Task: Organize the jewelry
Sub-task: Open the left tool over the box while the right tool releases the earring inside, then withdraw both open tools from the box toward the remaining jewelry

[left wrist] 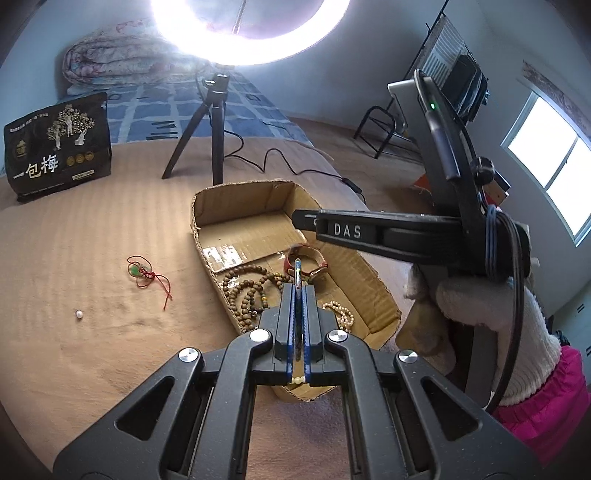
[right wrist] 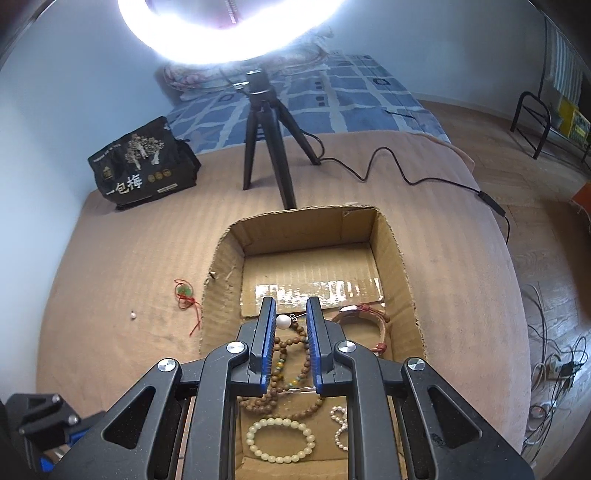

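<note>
1. Black linkage arms fill the bottom of both wrist views, leading up to blue-padded fingers.
2. Left gripper (left wrist: 297,291): its jaws are clenched tight together, and a thin blue-green piece (left wrist: 297,266) sticks up from between the fingertips; what it is cannot be told. At the base of the pads a few pale beads (left wrist: 297,379) show in the slot.
3. Right gripper (right wrist: 291,314): its jaws stand a little apart and pinch a pearl earring (right wrist: 283,321). The white pearl sits against the left pad near the fingertips, and its small metal hook reaches across toward the right pad.
4. Both grippers hang over a shallow cardboard box (right wrist: 391,236) that sits on a tan ribbed blanket (right wrist: 129,251).
5. Inside the box, below the right jaws, lie a brown wooden bead strand (right wrist: 291,345), a pale green bead bracelet (right wrist: 280,439), a small pearl strand (right wrist: 340,428) and a red-corded bangle (right wrist: 364,321) against the right wall.
6. Outside the box, on the blanket to its left, a green pendant on red cord (left wrist: 142,271) lies well apart from the jaws, and a loose white pearl (left wrist: 78,315) lies farther left.
7. Farther back stand a black tripod (right wrist: 266,147) under a ring light (right wrist: 229,29), and a black printed bag (left wrist: 57,146).
8. A hand in a white fuzzy glove (left wrist: 487,306) with a pink cuff holds the right gripper's handle in the left wrist view.
</note>
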### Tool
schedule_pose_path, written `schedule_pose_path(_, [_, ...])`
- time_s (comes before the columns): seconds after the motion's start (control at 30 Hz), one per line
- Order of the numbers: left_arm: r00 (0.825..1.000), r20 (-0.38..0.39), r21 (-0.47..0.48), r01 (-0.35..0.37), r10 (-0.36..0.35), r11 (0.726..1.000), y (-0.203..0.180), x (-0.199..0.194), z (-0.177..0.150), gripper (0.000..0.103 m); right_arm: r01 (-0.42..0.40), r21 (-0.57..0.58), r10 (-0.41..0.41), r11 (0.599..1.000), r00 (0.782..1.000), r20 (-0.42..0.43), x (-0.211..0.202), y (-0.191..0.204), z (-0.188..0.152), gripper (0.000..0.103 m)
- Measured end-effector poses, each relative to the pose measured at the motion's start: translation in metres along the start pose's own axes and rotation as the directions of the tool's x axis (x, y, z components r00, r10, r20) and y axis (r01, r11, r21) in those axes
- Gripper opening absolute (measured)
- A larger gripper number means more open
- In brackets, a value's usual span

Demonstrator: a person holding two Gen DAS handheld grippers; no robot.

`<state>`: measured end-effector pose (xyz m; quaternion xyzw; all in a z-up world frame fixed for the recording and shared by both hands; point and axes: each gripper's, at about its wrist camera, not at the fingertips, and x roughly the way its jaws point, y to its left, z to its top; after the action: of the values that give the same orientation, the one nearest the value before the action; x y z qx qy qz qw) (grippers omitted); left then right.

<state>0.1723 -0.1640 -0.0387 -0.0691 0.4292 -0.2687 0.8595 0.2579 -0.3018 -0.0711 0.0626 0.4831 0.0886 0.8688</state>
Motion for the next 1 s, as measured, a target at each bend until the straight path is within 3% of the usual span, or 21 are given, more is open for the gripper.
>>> schedule_pose_path(0.27, [0.999,-0.023,0.014,0.025,-0.024,1.000,-0.006,0.007,-0.004,0.001,0.010,0.032,-0.010,0.999,1.000,0.006,-0.001,-0.010,0.000,0.015])
schedule_pose_path(0.37, [0.999,-0.033,0.029,0.017,-0.017,0.999,-0.008,0.008,-0.003,0.002,0.016,0.041,-0.016,0.999,1.000,0.003,-0.002,-0.012,0.000,0.025])
schedule_pose_path(0.4, [0.999,-0.038,0.034,0.012,-0.010,0.999,-0.008,0.009,-0.004,0.008,0.021,0.043,-0.021,0.999,1.000,0.005,-0.002,-0.013,0.000,0.036])
schedule_pose_path(0.43, [0.999,-0.042,0.033,0.008,-0.007,0.999,-0.007,0.010,-0.004,0.024,0.026,0.044,-0.026,0.999,1.000,0.010,-0.003,-0.013,0.000,0.048])
schedule_pose_path(0.5, [0.999,-0.040,0.027,0.006,-0.005,1.000,-0.005,0.010,-0.005,0.036,0.033,0.043,-0.034,0.999,0.999,0.021,-0.005,-0.013,0.000,0.058])
schedule_pose_path(0.8, [0.997,-0.049,0.052,-0.051,0.054,0.997,0.003,0.007,-0.009,0.037,0.060,0.051,-0.061,0.997,0.998,0.030,-0.008,-0.013,0.000,0.064])
schedule_pose_path(0.93, [0.996,-0.042,0.046,-0.078,0.080,0.996,0.008,0.004,-0.009,0.051,0.076,0.045,-0.078,0.996,0.996,0.033,-0.009,-0.009,0.000,0.065])
schedule_pose_path(1.0, [0.995,-0.030,0.047,-0.097,0.099,0.994,0.011,0.000,-0.008,0.052,0.081,0.040,-0.082,0.996,0.996,0.034,-0.009,-0.006,0.000,0.066])
